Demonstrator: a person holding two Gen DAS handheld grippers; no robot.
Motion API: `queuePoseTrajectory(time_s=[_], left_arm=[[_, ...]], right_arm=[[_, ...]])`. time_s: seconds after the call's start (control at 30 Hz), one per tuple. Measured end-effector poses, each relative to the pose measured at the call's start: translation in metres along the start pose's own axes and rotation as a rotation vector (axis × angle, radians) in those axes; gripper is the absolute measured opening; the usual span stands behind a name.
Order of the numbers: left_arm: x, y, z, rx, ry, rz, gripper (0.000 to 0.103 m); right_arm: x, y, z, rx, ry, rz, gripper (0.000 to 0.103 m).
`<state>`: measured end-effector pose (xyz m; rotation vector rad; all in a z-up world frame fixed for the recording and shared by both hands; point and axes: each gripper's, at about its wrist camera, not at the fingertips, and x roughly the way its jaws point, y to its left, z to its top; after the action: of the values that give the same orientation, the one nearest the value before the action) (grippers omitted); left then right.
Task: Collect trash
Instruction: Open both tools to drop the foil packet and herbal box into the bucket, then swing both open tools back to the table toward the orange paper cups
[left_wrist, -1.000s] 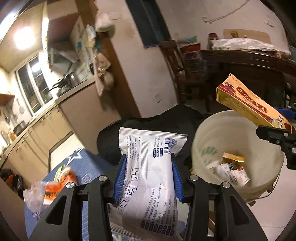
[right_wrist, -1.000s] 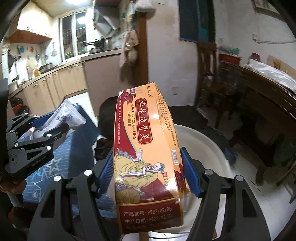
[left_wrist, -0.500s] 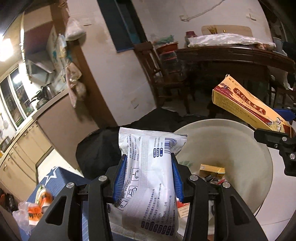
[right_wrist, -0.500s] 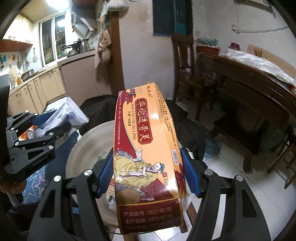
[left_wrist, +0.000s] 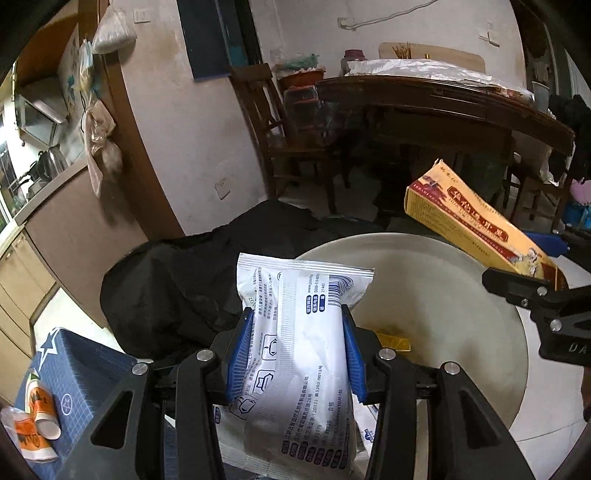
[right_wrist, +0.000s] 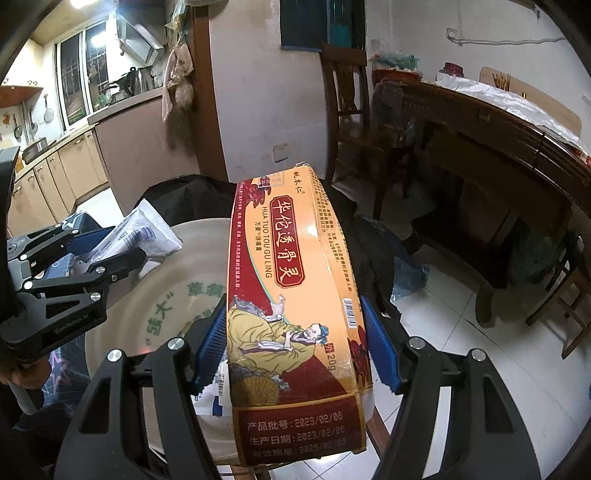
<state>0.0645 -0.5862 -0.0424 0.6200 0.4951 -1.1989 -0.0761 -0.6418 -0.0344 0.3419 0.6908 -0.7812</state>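
Note:
My left gripper (left_wrist: 297, 350) is shut on a white printed plastic packet (left_wrist: 306, 354) and holds it over the near rim of a cream plastic bucket (left_wrist: 443, 280). My right gripper (right_wrist: 293, 349) is shut on a long orange-and-red medicine box (right_wrist: 291, 295) and holds it above the same bucket (right_wrist: 166, 295). The box also shows in the left wrist view (left_wrist: 476, 225) over the bucket's right side. The left gripper and its packet (right_wrist: 147, 232) show at the left of the right wrist view. A small yellow box (left_wrist: 397, 341) and other scraps lie in the bucket.
A black bag (left_wrist: 177, 280) lies behind the bucket. A blue star-patterned cloth (left_wrist: 74, 380) with orange-and-white wrappers (left_wrist: 37, 417) is at lower left. A wooden chair (left_wrist: 280, 140) and dark table (left_wrist: 443, 110) stand behind. Kitchen counters (right_wrist: 74, 162) are far left. White tiled floor (right_wrist: 461, 332) is to the right.
Both grippers have swung right and forward over the bucket with their loads still held. The blue cloth and wrappers have slid toward the left edge of the left wrist view.

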Motion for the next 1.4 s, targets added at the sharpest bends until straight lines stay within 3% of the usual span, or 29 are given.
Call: queuePoseTrajectory(time_s=[0.53, 0.67, 0.77, 1.13, 1.4], left_arm=[[0.003, -0.002, 0.002, 0.001, -0.020, 0.033, 0.049], [0.000, -0.002, 0.003, 0.005, -0.040, 0.035, 0.058], [-0.006, -0.002, 0.005, 0.004, -0.066, 0.049, 0.064], [-0.014, 0.004, 0.004, -0.007, -0.065, 0.071, 0.064], [-0.022, 0.026, -0.018, -0.050, -0.046, 0.110, 0.064]], right_arm=[[0.012, 0.005, 0.003, -0.021, 0.017, 0.015, 0.066], [0.013, 0.005, 0.004, -0.016, 0.014, 0.005, 0.075], [0.012, 0.004, 0.005, -0.011, 0.011, 0.011, 0.075], [0.008, 0.006, 0.006, -0.014, 0.005, 0.006, 0.075], [0.008, 0.015, 0.007, -0.023, 0.006, 0.026, 0.075]])
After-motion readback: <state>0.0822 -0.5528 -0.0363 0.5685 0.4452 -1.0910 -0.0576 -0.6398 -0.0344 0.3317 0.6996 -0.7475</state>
